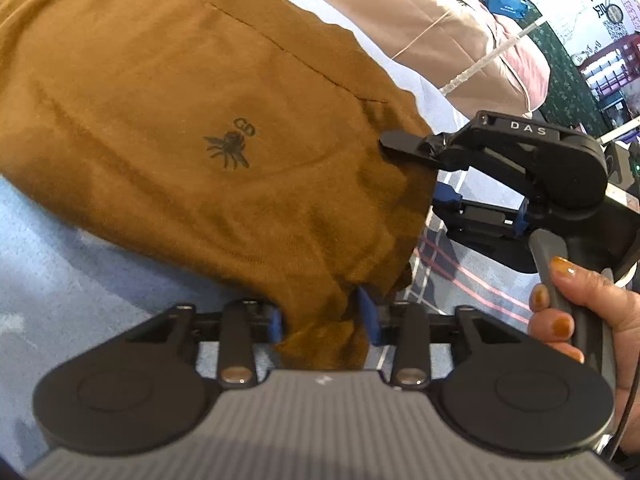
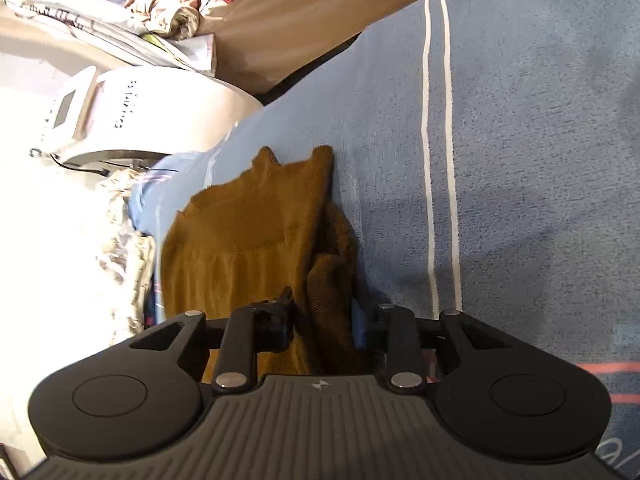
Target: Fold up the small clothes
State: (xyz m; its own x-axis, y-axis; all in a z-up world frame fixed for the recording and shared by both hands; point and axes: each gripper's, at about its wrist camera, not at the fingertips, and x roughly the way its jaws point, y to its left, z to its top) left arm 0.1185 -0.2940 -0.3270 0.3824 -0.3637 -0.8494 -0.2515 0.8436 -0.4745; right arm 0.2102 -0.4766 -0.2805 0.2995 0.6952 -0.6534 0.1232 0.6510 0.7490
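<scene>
A small mustard-brown garment (image 1: 208, 120) with a dark insect print lies on a light blue cloth (image 1: 52, 248). My left gripper (image 1: 324, 316) is shut on a bunched edge of the garment between its blue pads. My right gripper (image 1: 424, 172) shows at the right of the left wrist view, clamped on the garment's edge a little farther along. In the right wrist view the garment (image 2: 248, 232) hangs folded between the fingers of my right gripper (image 2: 324, 320), which is shut on it.
The blue cloth with two white stripes (image 2: 500, 160) covers the surface. A beige cushion (image 1: 440, 28) lies behind it. A white machine (image 2: 152, 116) and crumpled fabric (image 2: 168, 4) stand at the left of the right wrist view. A hand (image 1: 576, 312) holds the right gripper's handle.
</scene>
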